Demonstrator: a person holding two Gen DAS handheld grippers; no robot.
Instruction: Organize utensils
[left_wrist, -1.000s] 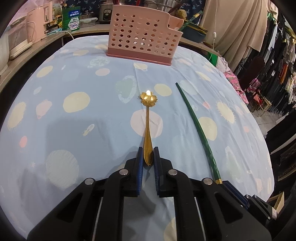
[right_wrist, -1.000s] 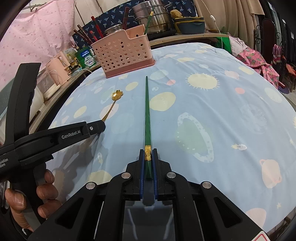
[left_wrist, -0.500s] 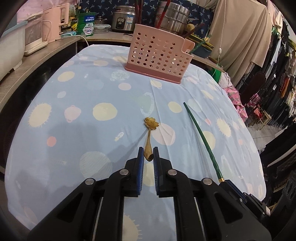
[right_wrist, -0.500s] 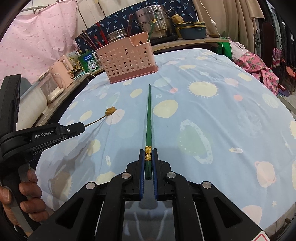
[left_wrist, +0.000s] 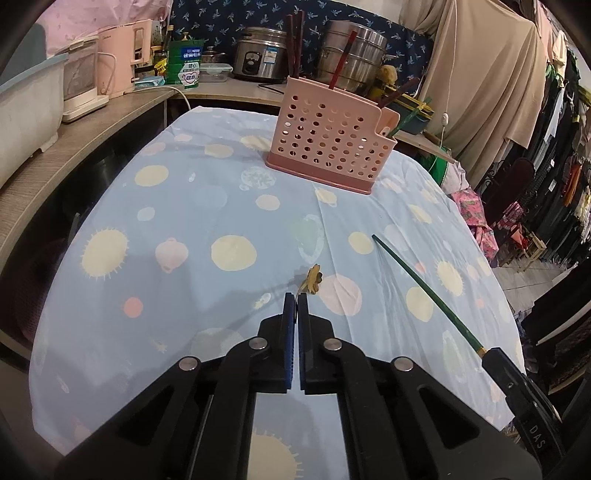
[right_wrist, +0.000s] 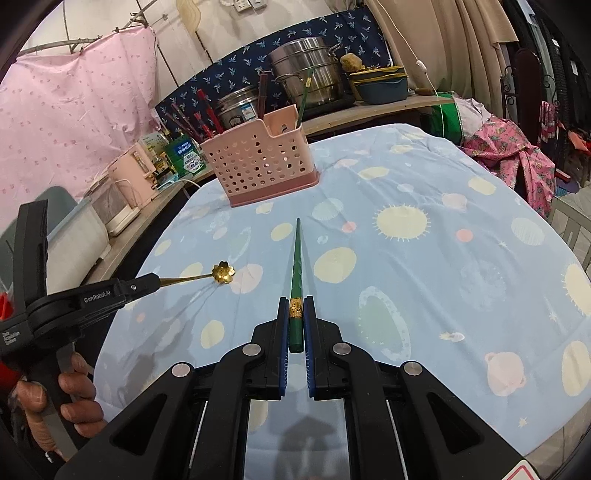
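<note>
A gold spoon (left_wrist: 314, 283) with a flower-shaped bowl sticks out ahead of my left gripper (left_wrist: 296, 295), whose jaws are closing tight on its thin handle. The right wrist view shows that spoon (right_wrist: 223, 272) held clear above the cloth by the left gripper (right_wrist: 157, 283). My right gripper (right_wrist: 295, 306) is shut on the gold-banded end of a green chopstick (right_wrist: 296, 269), which points toward the pink perforated utensil holder (right_wrist: 258, 166). In the left wrist view the chopstick (left_wrist: 424, 284) slants up from the right gripper (left_wrist: 493, 356). The holder (left_wrist: 325, 147) stands at the table's far side with several chopsticks in it.
The table wears a light blue cloth (left_wrist: 192, 206) with planet prints. Behind it a counter (left_wrist: 229, 88) carries a rice cooker, steel pots (right_wrist: 310, 70), a pink kettle and tins. Clothes hang at the right. A hand (right_wrist: 74, 402) grips the left tool.
Both grippers have risen, lifting the spoon and the chopstick off the cloth. The left jaws have pinched tighter on the spoon handle, and the holder now looks farther off.
</note>
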